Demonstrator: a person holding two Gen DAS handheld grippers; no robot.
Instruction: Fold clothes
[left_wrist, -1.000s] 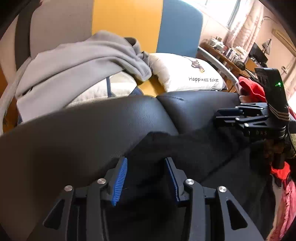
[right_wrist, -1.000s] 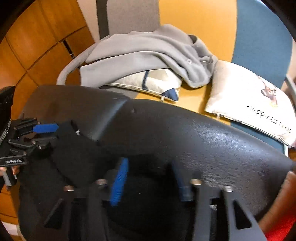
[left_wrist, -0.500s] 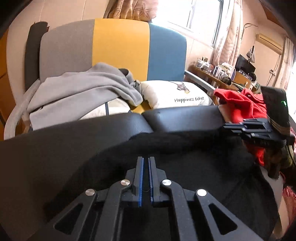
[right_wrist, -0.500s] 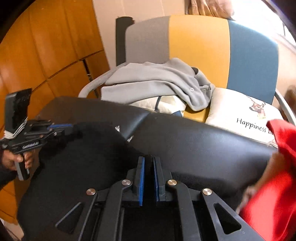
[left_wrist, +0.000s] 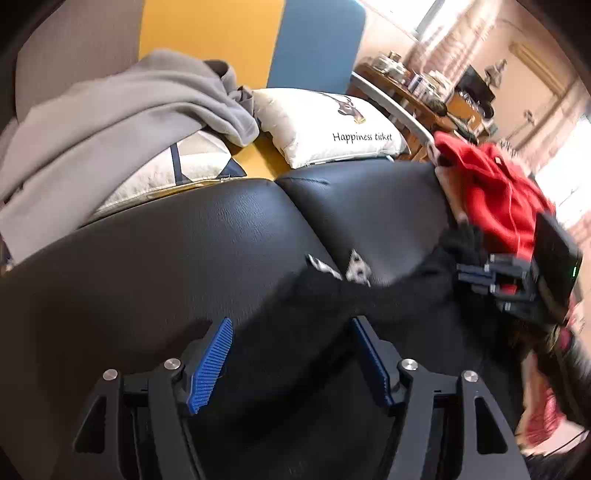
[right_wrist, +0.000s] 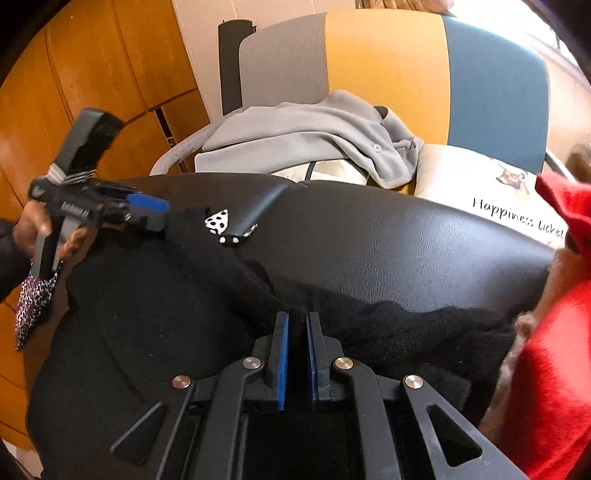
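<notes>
A black fuzzy garment (right_wrist: 155, 302) lies on a black leather surface (right_wrist: 388, 240); it also shows in the left wrist view (left_wrist: 388, 295). A spotted white label (right_wrist: 218, 220) shows near its far edge. My left gripper (left_wrist: 291, 354) is open, its blue pads on either side of the cloth below; it also shows in the right wrist view (right_wrist: 147, 206). My right gripper (right_wrist: 296, 332) is shut on a fold of the black garment; it also shows in the left wrist view (left_wrist: 476, 275).
A grey hoodie (left_wrist: 110, 122) and a white "Happiness ticket" pillow (left_wrist: 332, 129) lie on a grey, yellow and blue sofa (right_wrist: 388, 66) behind. A red garment (left_wrist: 495, 192) sits at the right edge. Wooden cabinet doors (right_wrist: 92, 74) stand to the left.
My left gripper was shut on the black garment half a second ago and is now open. The right gripper stays shut on the cloth. The label has come into view.
</notes>
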